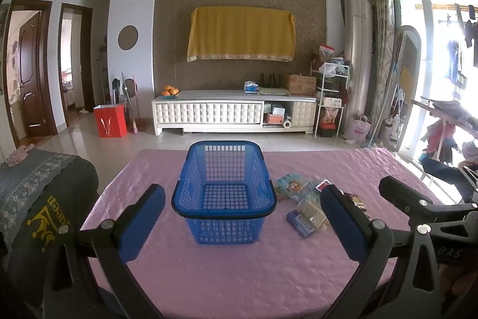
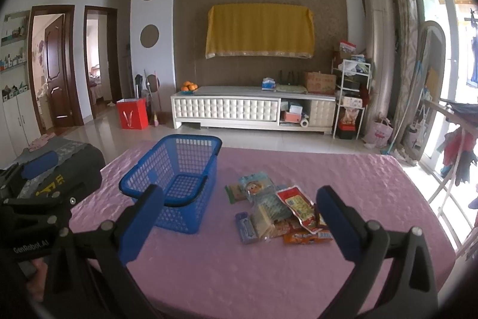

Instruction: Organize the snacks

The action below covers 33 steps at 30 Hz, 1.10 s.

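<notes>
An empty blue plastic basket (image 1: 224, 190) (image 2: 176, 181) stands on the pink-covered table (image 1: 239, 274) (image 2: 239, 274). To its right lies a pile of snack packets (image 1: 304, 205) (image 2: 277, 208), among them a red packet (image 2: 298, 207), a pale blue cartoon packet (image 2: 254, 184) and a purple-blue bar (image 2: 246, 227). My left gripper (image 1: 239, 208) is open and held above the table with the basket between its blue pads. My right gripper (image 2: 239, 214) is open too, nearer than the snack pile, with nothing in it.
A dark cushion with yellow print (image 1: 50, 217) lies off the table's left edge. Beyond the table are a tiled floor, a white TV cabinet (image 1: 233, 112), a red bag (image 1: 110, 121) and cluttered shelves (image 1: 331, 97). A drying rack (image 2: 454, 139) stands by the window at right.
</notes>
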{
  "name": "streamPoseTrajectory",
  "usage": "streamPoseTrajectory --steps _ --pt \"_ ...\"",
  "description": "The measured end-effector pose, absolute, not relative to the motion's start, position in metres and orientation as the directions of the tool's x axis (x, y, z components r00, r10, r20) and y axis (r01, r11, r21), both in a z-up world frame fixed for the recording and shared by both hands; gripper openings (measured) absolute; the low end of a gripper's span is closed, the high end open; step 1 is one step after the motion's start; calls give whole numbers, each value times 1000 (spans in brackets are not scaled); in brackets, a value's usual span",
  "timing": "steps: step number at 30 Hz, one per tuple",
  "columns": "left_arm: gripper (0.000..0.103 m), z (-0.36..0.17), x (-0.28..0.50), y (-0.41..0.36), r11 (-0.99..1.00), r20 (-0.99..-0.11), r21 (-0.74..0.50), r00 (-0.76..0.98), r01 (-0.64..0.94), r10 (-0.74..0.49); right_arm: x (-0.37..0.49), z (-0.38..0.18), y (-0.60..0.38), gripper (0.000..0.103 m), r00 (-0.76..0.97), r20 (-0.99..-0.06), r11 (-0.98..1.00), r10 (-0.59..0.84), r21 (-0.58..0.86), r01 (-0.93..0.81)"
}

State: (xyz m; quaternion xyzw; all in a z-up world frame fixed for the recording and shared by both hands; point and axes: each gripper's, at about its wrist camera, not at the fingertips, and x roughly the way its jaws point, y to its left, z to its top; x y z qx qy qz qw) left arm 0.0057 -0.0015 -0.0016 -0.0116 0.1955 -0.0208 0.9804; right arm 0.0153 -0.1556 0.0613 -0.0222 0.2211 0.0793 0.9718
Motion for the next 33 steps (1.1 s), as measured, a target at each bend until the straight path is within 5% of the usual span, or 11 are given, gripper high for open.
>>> streamPoseTrajectory --steps 33 --pt "103 -5 0 -1 998 -384 -43 922 36 -50 19 55 -155 103 879 -454 986 147 -2 -166"
